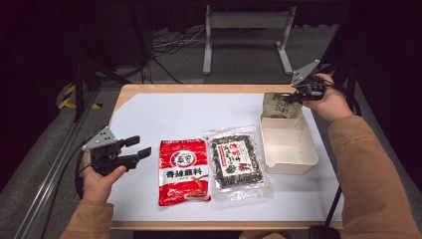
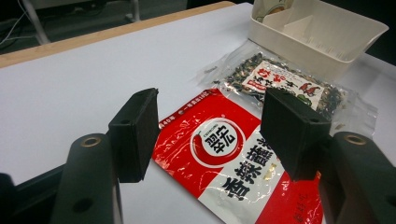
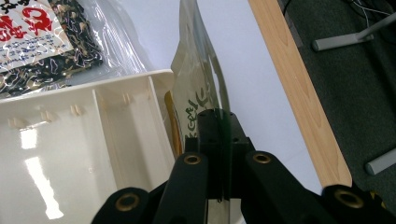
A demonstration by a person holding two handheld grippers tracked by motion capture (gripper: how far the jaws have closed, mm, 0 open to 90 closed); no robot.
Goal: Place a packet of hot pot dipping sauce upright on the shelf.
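My right gripper point(image 1: 293, 96) is shut on the top edge of a beige-green snack pouch point(image 1: 279, 105), held upright at the far end of the cream plastic box point(image 1: 288, 167). In the right gripper view the pouch point(image 3: 198, 88) is pinched between the jaws at the gripper point(image 3: 219, 140), just against the box wall point(image 3: 140, 98). My left gripper point(image 1: 138, 146) is open above the table's left side, with nothing between its fingers. A red sauce packet point(image 1: 182, 171) and a clear seaweed packet point(image 1: 236, 160) lie flat mid-table. The left gripper point(image 2: 210, 135) hovers over the red packet point(image 2: 233, 154).
A white sheet point(image 1: 179, 114) covers the wooden table point(image 1: 199, 88). A grey metal stand point(image 1: 246, 30) and cables sit on the floor beyond the far edge. The seaweed packet point(image 2: 285, 84) and box point(image 2: 322, 42) lie beyond the left gripper.
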